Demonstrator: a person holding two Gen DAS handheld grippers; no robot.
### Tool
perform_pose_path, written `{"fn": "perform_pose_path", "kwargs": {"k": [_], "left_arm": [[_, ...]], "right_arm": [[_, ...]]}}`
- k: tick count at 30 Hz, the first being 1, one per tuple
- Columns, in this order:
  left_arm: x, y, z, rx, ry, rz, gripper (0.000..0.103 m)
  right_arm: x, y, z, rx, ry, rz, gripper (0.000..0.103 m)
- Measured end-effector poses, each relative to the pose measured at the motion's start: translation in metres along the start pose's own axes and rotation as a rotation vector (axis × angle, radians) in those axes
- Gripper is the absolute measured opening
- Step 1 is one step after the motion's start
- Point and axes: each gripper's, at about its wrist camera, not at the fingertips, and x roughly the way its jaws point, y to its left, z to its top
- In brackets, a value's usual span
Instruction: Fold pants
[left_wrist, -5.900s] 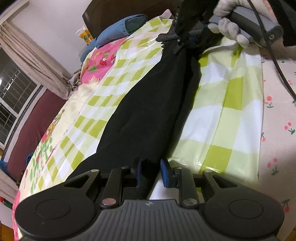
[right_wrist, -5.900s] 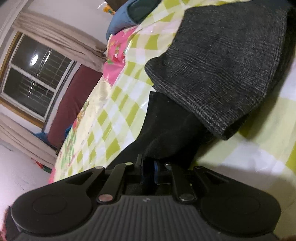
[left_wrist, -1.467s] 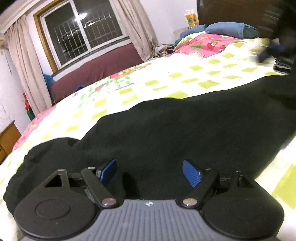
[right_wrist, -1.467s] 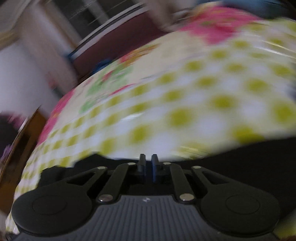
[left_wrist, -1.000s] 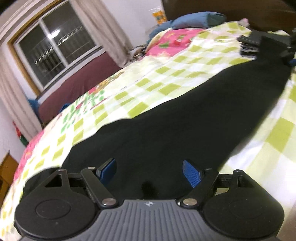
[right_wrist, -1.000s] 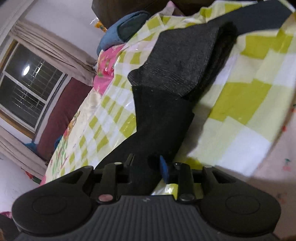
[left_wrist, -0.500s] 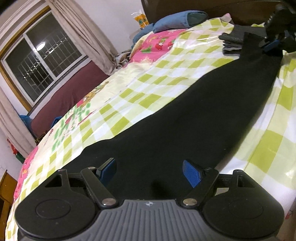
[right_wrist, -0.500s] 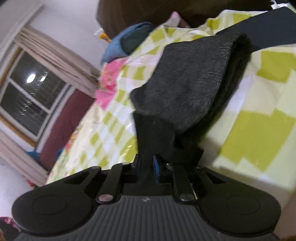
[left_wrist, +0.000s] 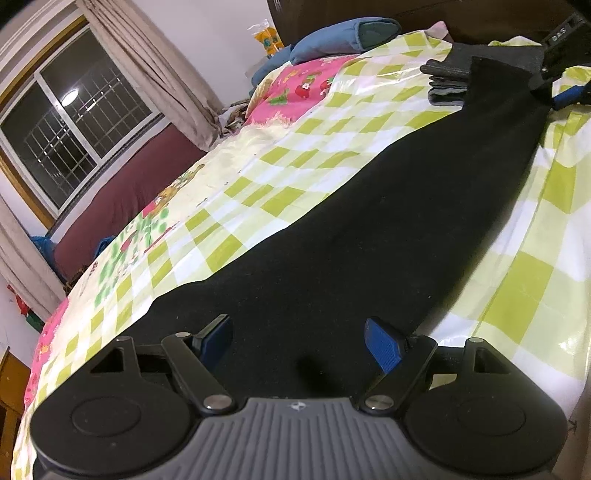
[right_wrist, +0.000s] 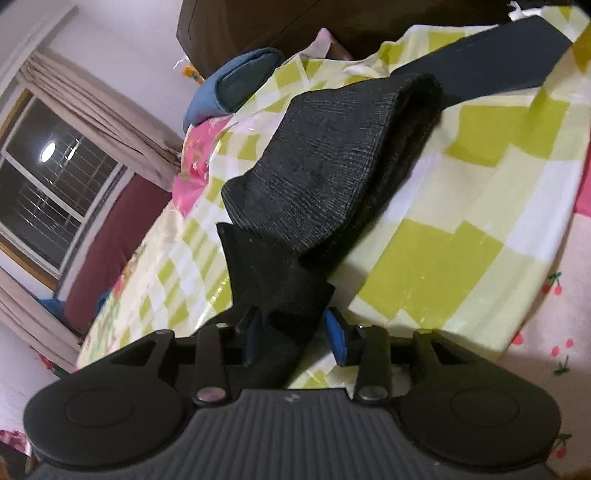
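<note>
The black pants (left_wrist: 388, 221) lie stretched long across the green-checked sheet (left_wrist: 280, 155) of the bed. My left gripper (left_wrist: 299, 339) is open, its blue pads wide apart over the near end of the pants. My right gripper (right_wrist: 293, 334) is open, with the leg end of the pants (right_wrist: 273, 273) lying between its pads. The right gripper also shows at the far end of the pants in the left wrist view (left_wrist: 565, 92).
A folded dark grey garment (right_wrist: 332, 158) lies just beyond the leg end, also seen in the left wrist view (left_wrist: 447, 81). A blue pillow (left_wrist: 343, 37) sits by the dark headboard (right_wrist: 258, 22). A window (left_wrist: 74, 118) and curtains are at left. Pink cherry-print bedding (right_wrist: 554, 295) lies at right.
My right gripper has opened and let go of the leg end, which lies between its pads. My left gripper stays open and has shifted slightly along the pants.
</note>
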Motion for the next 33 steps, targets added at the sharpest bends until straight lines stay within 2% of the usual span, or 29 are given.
{"fn": "perform_pose_path", "kwargs": {"k": [4,7,10,11,15,17,19,26,28,29,30,33], "left_arm": [[0.001,-0.005,0.003,0.019,0.001,0.002,0.092],[0.003,-0.007,0.007,0.028,0.004,-0.002,0.092],[0.005,-0.012,0.010,0.048,0.007,0.001,0.092],[0.006,-0.013,0.011,0.050,0.009,0.001,0.092],[0.008,-0.016,0.012,0.060,0.015,0.000,0.092],[0.011,-0.017,0.013,0.066,0.020,0.000,0.092],[0.012,-0.018,0.014,0.068,0.023,-0.001,0.092],[0.011,-0.018,0.013,0.066,0.020,-0.006,0.092],[0.011,-0.017,0.013,0.061,0.020,-0.008,0.092],[0.011,-0.017,0.013,0.060,0.020,-0.010,0.092],[0.011,-0.016,0.014,0.059,0.020,-0.011,0.092],[0.012,-0.016,0.013,0.053,0.018,-0.014,0.092]], "right_arm": [[0.003,0.009,-0.001,-0.024,-0.001,-0.007,0.045],[0.004,0.027,-0.004,-0.117,-0.030,0.010,0.052],[0.010,0.041,-0.010,-0.209,-0.059,-0.017,0.052],[0.011,0.041,-0.011,-0.217,-0.065,-0.018,0.050],[0.011,0.043,-0.011,-0.220,-0.099,0.001,0.015],[0.008,0.054,-0.013,-0.279,-0.137,0.011,0.014],[0.010,0.061,-0.014,-0.322,-0.139,0.023,0.014],[0.020,0.044,-0.012,-0.249,-0.112,-0.028,0.026],[0.018,0.046,-0.014,-0.289,-0.109,-0.029,0.033],[0.016,0.047,-0.014,-0.314,-0.112,-0.037,0.045],[0.014,0.046,-0.015,-0.317,-0.119,-0.046,0.050],[0.016,0.029,-0.007,-0.221,-0.110,-0.070,0.053]]}}
